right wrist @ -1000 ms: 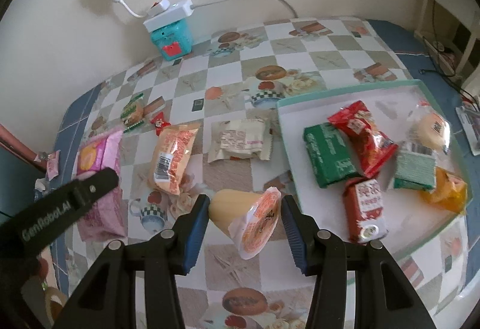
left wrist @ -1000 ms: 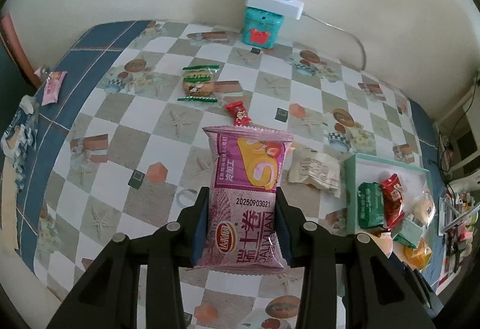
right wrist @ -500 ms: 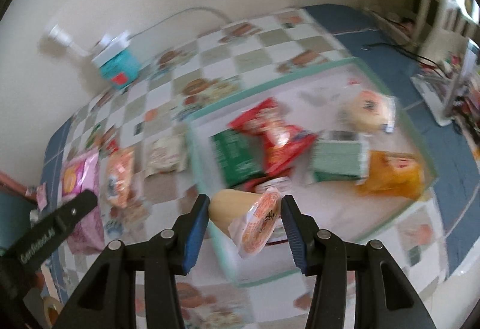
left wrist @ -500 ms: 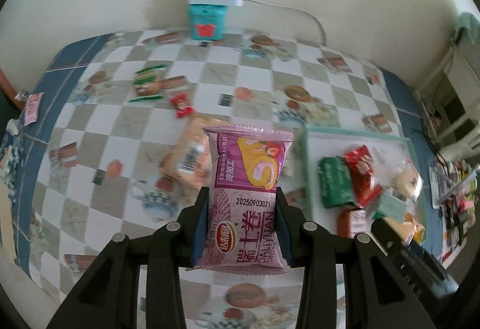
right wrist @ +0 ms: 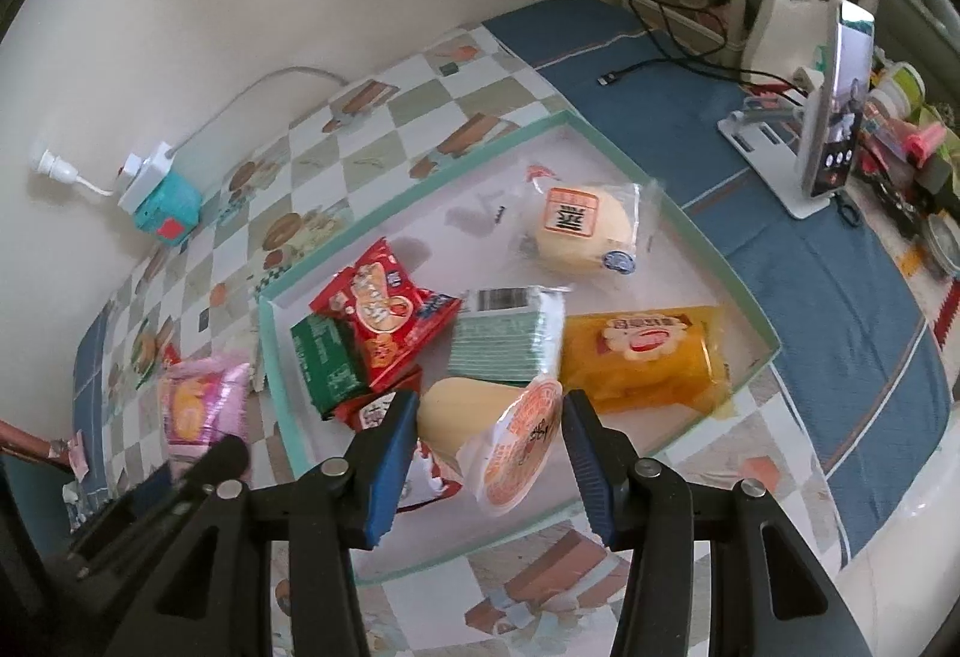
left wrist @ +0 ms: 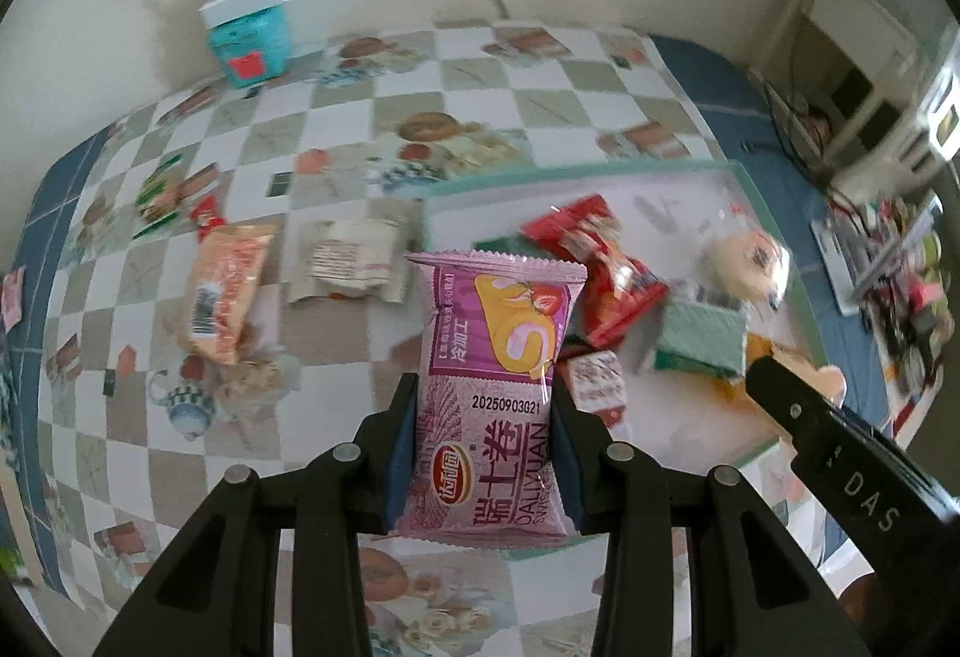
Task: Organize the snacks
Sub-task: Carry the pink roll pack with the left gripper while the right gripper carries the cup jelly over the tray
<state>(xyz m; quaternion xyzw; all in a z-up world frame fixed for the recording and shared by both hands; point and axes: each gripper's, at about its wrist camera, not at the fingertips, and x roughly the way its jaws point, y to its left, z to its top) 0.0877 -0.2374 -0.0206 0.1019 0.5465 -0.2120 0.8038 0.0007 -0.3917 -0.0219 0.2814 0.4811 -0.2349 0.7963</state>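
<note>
My left gripper (left wrist: pixel 483 447) is shut on a pink swiss-roll snack bag (left wrist: pixel 492 393), held above the table near the left edge of the green-rimmed tray (left wrist: pixel 576 170). My right gripper (right wrist: pixel 489 453) is shut on a yellow pudding cup (right wrist: pixel 492 429) with an orange lid, held over the tray's (right wrist: pixel 420 183) near side. In the tray lie a red packet (right wrist: pixel 384 303), a dark green packet (right wrist: pixel 327 363), a pale green wafer pack (right wrist: pixel 510 339), a round bun (right wrist: pixel 585 231) and an orange-yellow packet (right wrist: pixel 642 357). The pink bag also shows in the right wrist view (right wrist: pixel 201 399).
On the checkered table left of the tray lie an orange packet (left wrist: pixel 228 291), a white wrapper (left wrist: pixel 348 261), a small red candy (left wrist: pixel 207 219) and a green-edged snack (left wrist: pixel 162 195). A teal box with a power strip (left wrist: pixel 249 39) stands at the wall. A phone on a stand (right wrist: pixel 834 117) is at the right.
Both grippers have swung right with their loads. The right gripper now holds the cup over the tray; the left gripper has come from the table's left part to the tray's edge.
</note>
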